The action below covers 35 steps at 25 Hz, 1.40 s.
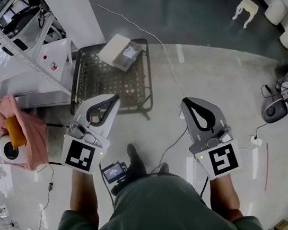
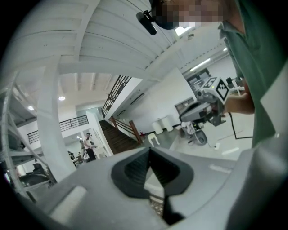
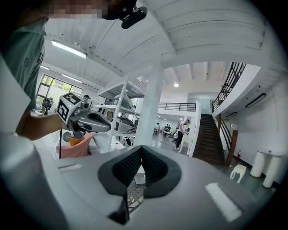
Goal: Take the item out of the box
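Pale box (image 1: 114, 49), greyish contents (image 1: 130, 55) showing, on black mesh rack (image 1: 96, 84)

Right tongs (image 3: 141, 152) stand closed and empty; left tongs (image 3: 105, 126) hang at left, before a white pillar (image 3: 150, 103).

Glossy pale floor (image 1: 236, 87), white shelving (image 1: 16, 50), a dark staircase (image 3: 211, 139), perhaps white bins (image 3: 263, 166) beside it
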{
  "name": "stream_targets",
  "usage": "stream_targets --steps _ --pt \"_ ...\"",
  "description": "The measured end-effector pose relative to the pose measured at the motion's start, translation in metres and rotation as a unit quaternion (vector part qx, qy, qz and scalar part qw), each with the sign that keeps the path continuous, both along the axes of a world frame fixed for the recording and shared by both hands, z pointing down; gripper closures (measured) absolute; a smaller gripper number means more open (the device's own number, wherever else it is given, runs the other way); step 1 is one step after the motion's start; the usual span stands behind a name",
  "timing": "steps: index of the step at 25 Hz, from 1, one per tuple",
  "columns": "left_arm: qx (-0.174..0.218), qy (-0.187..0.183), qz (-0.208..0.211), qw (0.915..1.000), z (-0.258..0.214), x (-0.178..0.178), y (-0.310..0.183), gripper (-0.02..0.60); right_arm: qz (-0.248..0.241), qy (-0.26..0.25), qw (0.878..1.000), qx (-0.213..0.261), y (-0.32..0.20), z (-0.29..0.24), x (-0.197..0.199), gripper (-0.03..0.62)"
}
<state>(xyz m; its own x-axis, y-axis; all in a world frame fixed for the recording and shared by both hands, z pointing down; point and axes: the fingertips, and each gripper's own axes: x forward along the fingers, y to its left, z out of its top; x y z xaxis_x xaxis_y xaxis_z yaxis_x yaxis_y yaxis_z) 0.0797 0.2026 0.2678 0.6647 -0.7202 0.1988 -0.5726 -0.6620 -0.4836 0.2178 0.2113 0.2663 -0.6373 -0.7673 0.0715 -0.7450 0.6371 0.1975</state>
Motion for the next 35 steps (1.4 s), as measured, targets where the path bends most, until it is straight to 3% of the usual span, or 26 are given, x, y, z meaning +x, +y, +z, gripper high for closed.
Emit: stream_targets --steps 11,19,25,35 --pt "0.006 0.019 0.048 0.9986 -0.012 -0.077 -0.109 0.580 0.050 0.017 0.999 -0.003 -0.094 -0.013 -0.077 0.588" --pt "-0.004 0.048 0.075 0.9960 -0.004 -0.117 -0.154 0.580 0.074 0.039 0.996 -0.003 -0.139 -0.012 -0.120 0.588" --pt "-0.009 0.050 0.070 0.9962 0.003 -0.136 -0.175 0.578 0.050 0.048 0.998 0.009 -0.167 -0.016 -0.151 0.588" --pt "-0.024 0.042 0.007 0.9988 0.014 -0.131 -0.213 0.579 -0.008 0.045 0.999 -0.016 -0.225 0.003 -0.142 0.588"
